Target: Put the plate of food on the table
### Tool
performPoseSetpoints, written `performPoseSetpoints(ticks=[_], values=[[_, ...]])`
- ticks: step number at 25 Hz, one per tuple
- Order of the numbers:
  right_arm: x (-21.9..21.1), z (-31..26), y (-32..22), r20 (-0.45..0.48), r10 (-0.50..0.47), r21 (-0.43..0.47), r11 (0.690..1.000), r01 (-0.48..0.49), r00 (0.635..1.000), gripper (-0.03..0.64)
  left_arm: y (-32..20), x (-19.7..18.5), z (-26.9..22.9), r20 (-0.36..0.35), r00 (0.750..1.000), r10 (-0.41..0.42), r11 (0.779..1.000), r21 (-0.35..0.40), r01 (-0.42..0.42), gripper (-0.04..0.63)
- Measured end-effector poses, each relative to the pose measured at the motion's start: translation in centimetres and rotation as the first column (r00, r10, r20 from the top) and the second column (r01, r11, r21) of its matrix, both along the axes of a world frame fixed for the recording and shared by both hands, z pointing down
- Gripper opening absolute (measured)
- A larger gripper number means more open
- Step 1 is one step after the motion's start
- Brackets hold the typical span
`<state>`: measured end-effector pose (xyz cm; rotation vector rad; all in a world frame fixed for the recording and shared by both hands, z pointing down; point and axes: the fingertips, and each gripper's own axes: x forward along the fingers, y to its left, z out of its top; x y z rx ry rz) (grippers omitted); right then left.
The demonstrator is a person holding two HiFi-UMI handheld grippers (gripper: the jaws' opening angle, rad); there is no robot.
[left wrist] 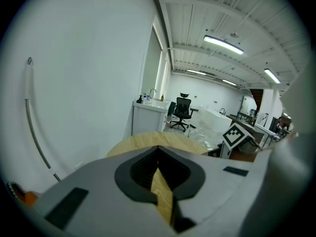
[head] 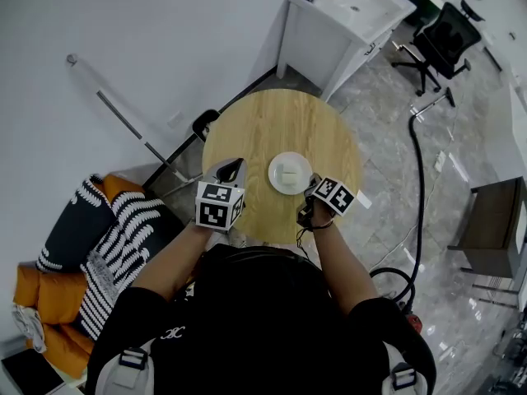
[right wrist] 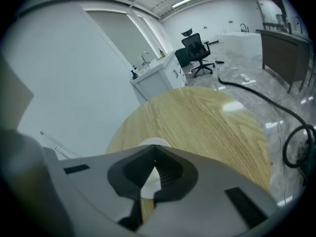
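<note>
A white plate (head: 290, 173) with a pale piece of food on it rests on the round wooden table (head: 272, 122), near the middle toward my side. My right gripper (head: 312, 188) is just right of the plate's rim, its jaws shut on nothing. In the right gripper view the plate (right wrist: 150, 182) shows behind the closed tips (right wrist: 154, 146). My left gripper (head: 235, 169) hovers over the table to the plate's left, apart from it, also shut and empty. The left gripper view (left wrist: 158, 147) has only tabletop (left wrist: 148, 139) beyond its tips.
A white sink cabinet (head: 346, 15) and a black office chair (head: 436, 39) stand beyond the table. A black hose (head: 420, 179) trails over the tiled floor at right. Striped cushions (head: 107, 229) on an orange seat lie at left; a dark cabinet (head: 494, 220) is at far right.
</note>
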<state>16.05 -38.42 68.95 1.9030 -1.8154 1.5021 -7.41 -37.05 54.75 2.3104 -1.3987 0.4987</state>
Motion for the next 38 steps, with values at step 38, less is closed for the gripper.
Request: performPoseSetpoints(ticks=[38], values=[[0.5, -17.4, 1.8, -0.599, -0.108, 0.431, 0.792, 0.433, 0.793, 0.006, -1.6, 6.1, -0.3, -0.009, 0.986, 0.166, 0.986, 0.032, -0.165, 0.008]])
